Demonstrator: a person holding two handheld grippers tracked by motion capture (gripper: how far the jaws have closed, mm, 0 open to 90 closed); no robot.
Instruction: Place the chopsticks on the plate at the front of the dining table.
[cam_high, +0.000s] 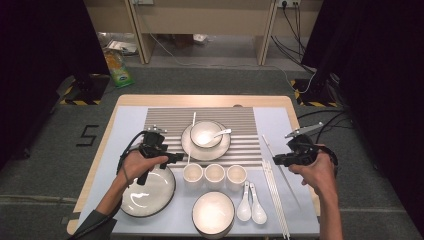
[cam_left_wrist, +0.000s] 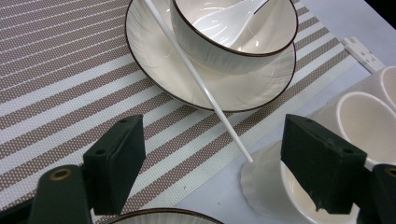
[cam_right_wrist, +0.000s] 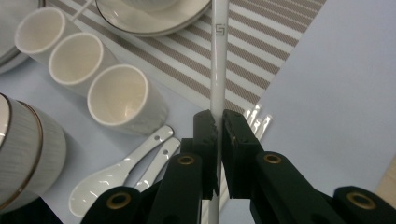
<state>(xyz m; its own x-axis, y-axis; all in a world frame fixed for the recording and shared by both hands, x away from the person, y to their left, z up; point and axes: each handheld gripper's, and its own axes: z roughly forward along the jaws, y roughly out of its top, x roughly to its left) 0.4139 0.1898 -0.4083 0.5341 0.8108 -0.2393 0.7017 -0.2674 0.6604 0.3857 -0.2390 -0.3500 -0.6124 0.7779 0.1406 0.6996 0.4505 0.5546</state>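
Right gripper view: right gripper (cam_right_wrist: 218, 122) fingers (cam_right_wrist: 204, 135) clamped on a white chopstick (cam_right_wrist: 218, 70), which runs up between them toward the striped mat (cam_right_wrist: 261, 60). Stick is lifted off the surface (cam_right_wrist: 336, 93); more chopsticks (cam_right_wrist: 258, 122) lie below, beside the fingers. Two spoons (cam_right_wrist: 126, 168) lie side by side near three cups (cam_right_wrist: 116, 100) set in a row.

Left gripper view: left gripper (cam_left_wrist: 212, 172) fingers (cam_left_wrist: 119, 163) wide apart, nothing between the pads. Ahead of them a second chopstick (cam_left_wrist: 201, 84) leans across the rim of a plate (cam_left_wrist: 154, 60) that carries a bowl (cam_left_wrist: 219, 46) with a spoon in it; its lower tip sits on the mat edge, just beside a cup (cam_left_wrist: 359, 116).

High view: left gripper (cam_high: 176, 157) hovers over a large plate (cam_high: 150, 195) at the near left; right gripper (cam_high: 276, 161) sits at the right edge of the mat, above the chopstick bundle (cam_high: 275, 190). A second bowl (cam_high: 213, 212) stands at the near edge. Surface is wooden under a pale blue sheet (cam_high: 125, 125). Room: grey carpet, black drapes left and right, cables on the floor, wooden furniture at the back
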